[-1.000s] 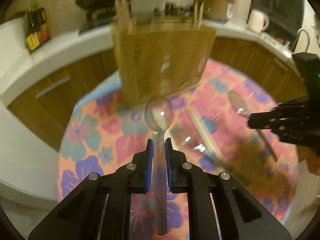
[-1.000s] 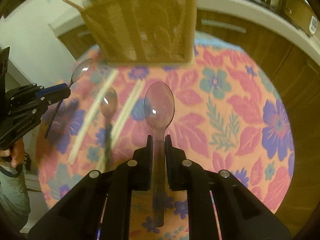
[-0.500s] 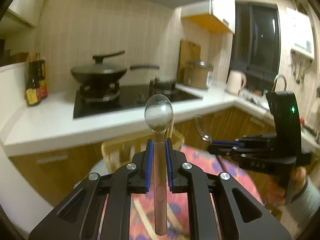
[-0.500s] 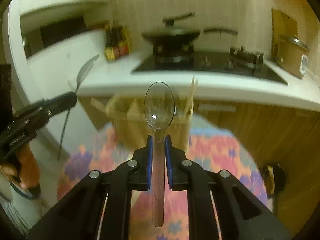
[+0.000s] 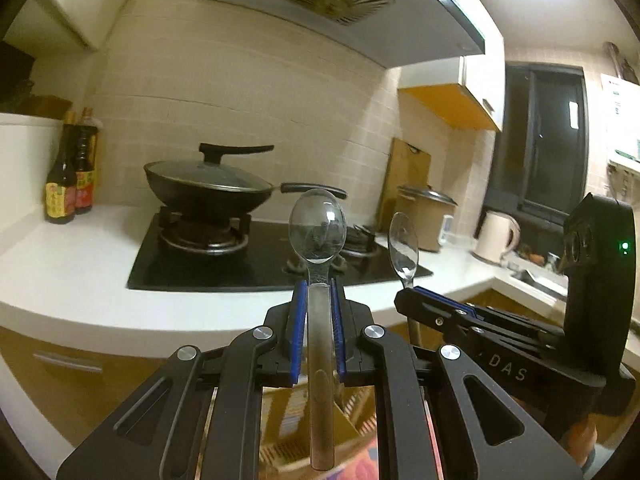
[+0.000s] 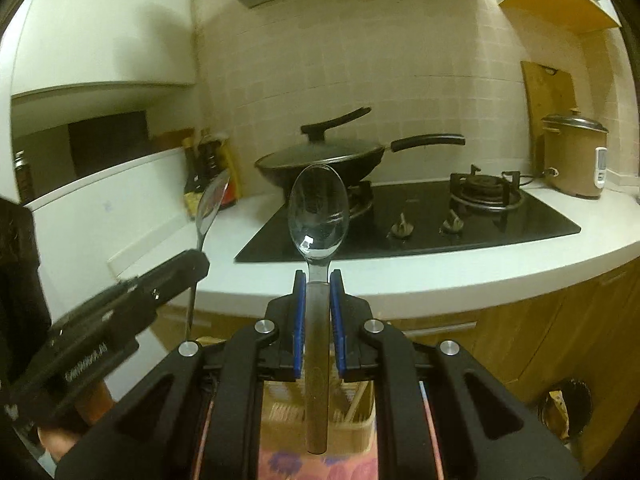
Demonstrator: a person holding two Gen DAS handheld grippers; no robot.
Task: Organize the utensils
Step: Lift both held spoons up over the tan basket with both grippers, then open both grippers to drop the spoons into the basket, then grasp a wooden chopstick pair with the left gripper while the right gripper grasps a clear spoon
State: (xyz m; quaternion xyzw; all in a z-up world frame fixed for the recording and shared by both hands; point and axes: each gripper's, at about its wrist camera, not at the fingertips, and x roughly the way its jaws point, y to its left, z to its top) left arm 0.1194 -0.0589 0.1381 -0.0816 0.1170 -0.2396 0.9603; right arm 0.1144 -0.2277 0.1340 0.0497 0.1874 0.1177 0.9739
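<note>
Wok [image 5: 208,188] on hob [image 5: 248,256], bottles [image 5: 70,178] left, cooker [image 5: 426,216] right

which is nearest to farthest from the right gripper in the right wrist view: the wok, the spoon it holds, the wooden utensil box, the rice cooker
1. Spoon: clamped between the right gripper pads, bowl forward.
2. Wooden utensil box: just below the fingers, on the floral cloth.
3. Wok: on the left burner, straight ahead.
4. Rice cooker: far right on the counter, by the wall.

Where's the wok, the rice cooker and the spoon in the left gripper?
wok [image 5: 208,194], left wrist view, black side wall.
rice cooker [image 6: 573,160], right wrist view, brown body.
spoon [image 5: 318,232], left wrist view, bowl.
</note>
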